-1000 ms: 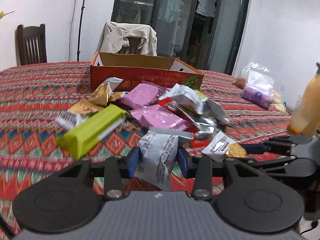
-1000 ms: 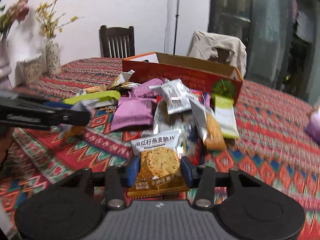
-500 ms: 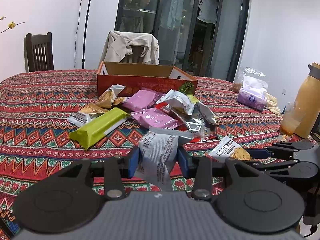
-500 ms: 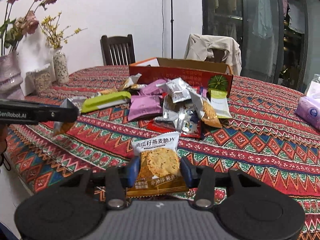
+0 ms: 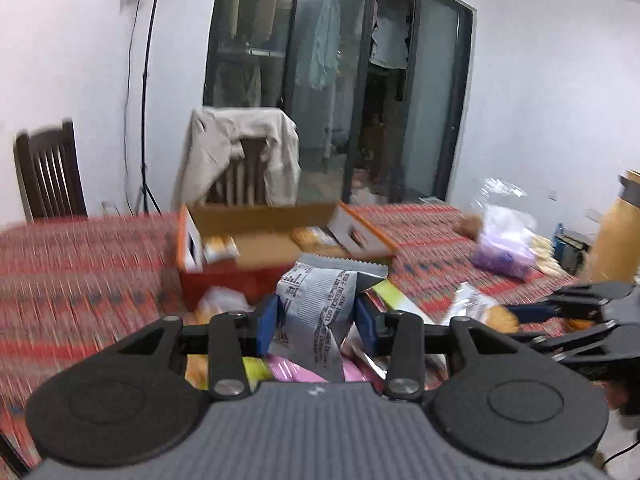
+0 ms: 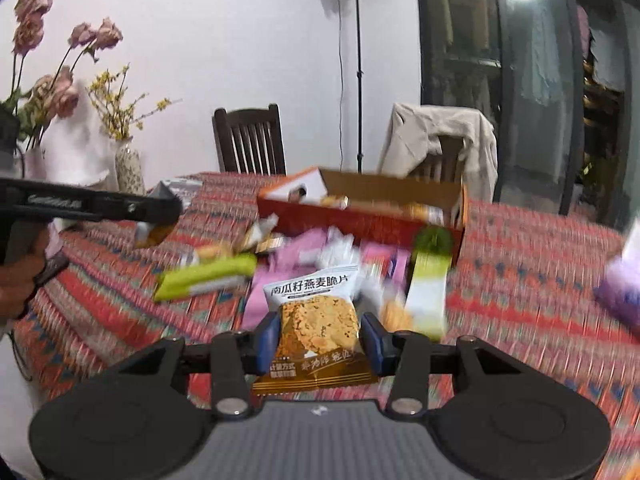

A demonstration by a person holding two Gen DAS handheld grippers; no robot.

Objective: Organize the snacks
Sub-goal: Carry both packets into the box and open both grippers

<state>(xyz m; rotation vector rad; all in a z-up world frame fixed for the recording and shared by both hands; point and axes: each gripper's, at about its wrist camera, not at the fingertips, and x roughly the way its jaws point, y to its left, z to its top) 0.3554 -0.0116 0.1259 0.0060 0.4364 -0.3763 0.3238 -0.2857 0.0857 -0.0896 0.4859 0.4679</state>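
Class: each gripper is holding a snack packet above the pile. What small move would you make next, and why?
Probably carry both packets forward over the open cardboard box. The left gripper grips a grey packet, the right gripper a biscuit packet, and the box already holds a few snacks, with room left.

Home dining room, patterned tablecloth (image 6: 520,264), wooden chair (image 6: 250,140), flower vase (image 6: 129,168)

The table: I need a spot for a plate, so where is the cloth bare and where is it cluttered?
Bare cloth lies right of the box, before the purple pack. More bare cloth lies left of the box. It is crowded in front of the box, where the snack pile and green bar lie.
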